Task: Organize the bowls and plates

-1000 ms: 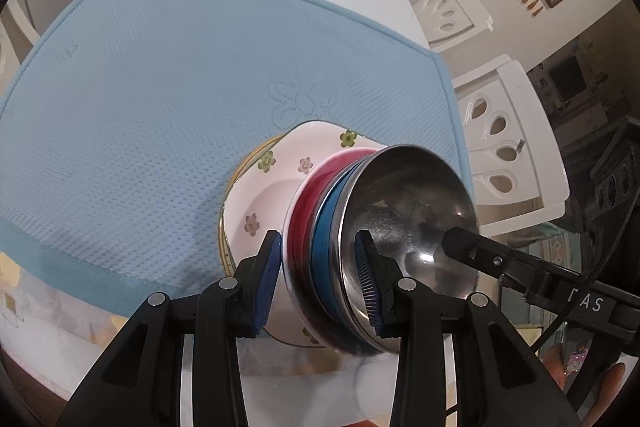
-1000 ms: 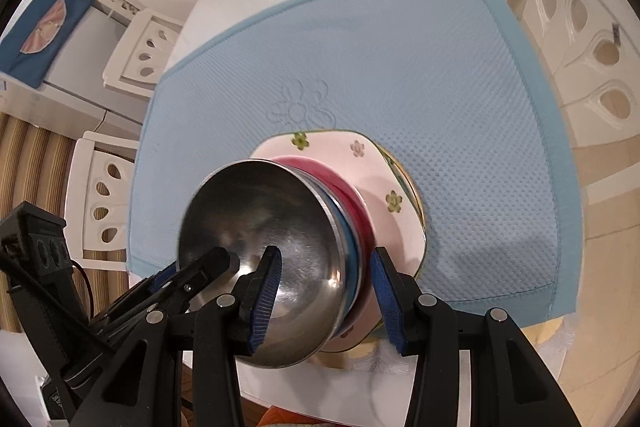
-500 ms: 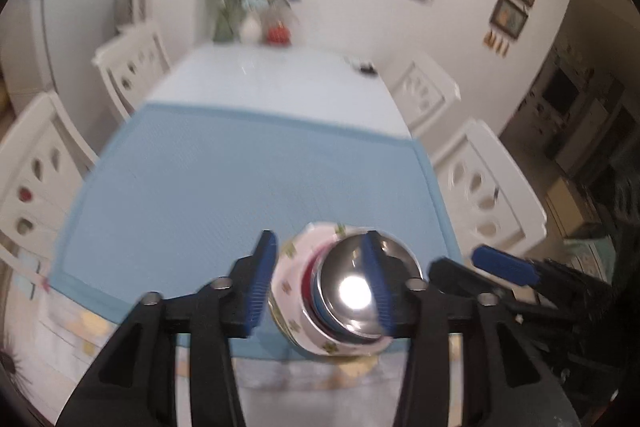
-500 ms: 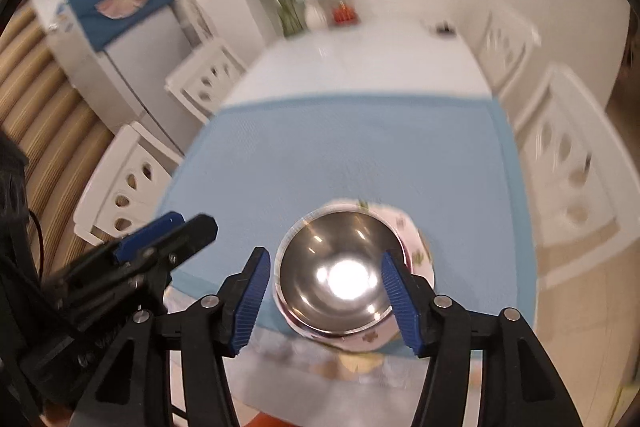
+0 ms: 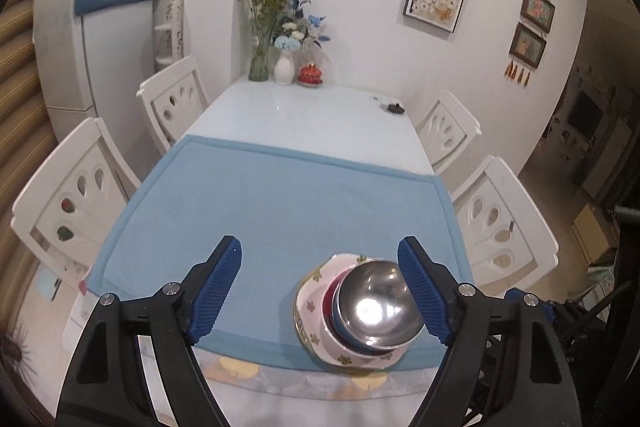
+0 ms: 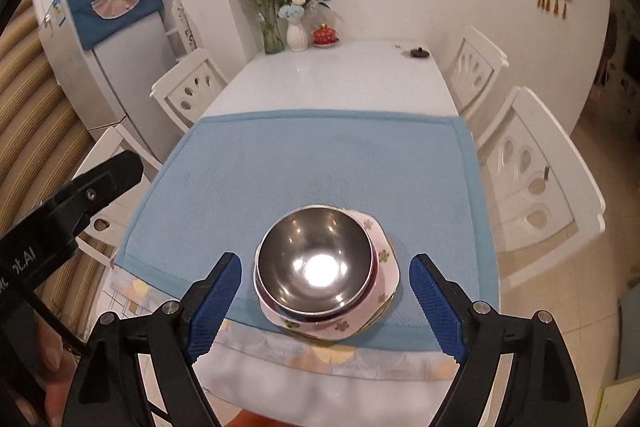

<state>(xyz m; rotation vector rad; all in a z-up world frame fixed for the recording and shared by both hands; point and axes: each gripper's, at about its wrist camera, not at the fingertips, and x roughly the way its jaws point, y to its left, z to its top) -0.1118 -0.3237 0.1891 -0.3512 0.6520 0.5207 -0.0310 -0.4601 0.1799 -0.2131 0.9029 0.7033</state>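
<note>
A steel bowl (image 5: pixel 378 307) (image 6: pixel 316 263) tops a nest of a blue and a red bowl. The nest sits on a flowered white plate (image 5: pixel 316 303) (image 6: pixel 382 259) with a yellow-rimmed plate under it. The stack rests near the front edge of the blue mat (image 5: pixel 280 207) (image 6: pixel 320 155). My left gripper (image 5: pixel 319 247) hovers above and left of the stack, its jaws opening wide with nothing between the pads. My right gripper (image 6: pixel 325 261) hangs over the stack, its jaws also opening, with its pads clear of the bowls. The left gripper's arm (image 6: pixel 80 195) shows at the left of the right wrist view.
White chairs (image 5: pixel 84 195) (image 6: pixel 536 179) stand along both sides of the white table (image 5: pixel 304 115). Vases of flowers (image 5: pixel 264 59), a red lidded pot (image 5: pixel 311 73) and a small black object (image 5: pixel 394 109) sit at the far end. A fridge (image 6: pixel 120 67) is at the back left.
Both grippers let go of the bowl rims, rose and drew back from the stack, and their jaws spread wide. The stack stays on the mat.
</note>
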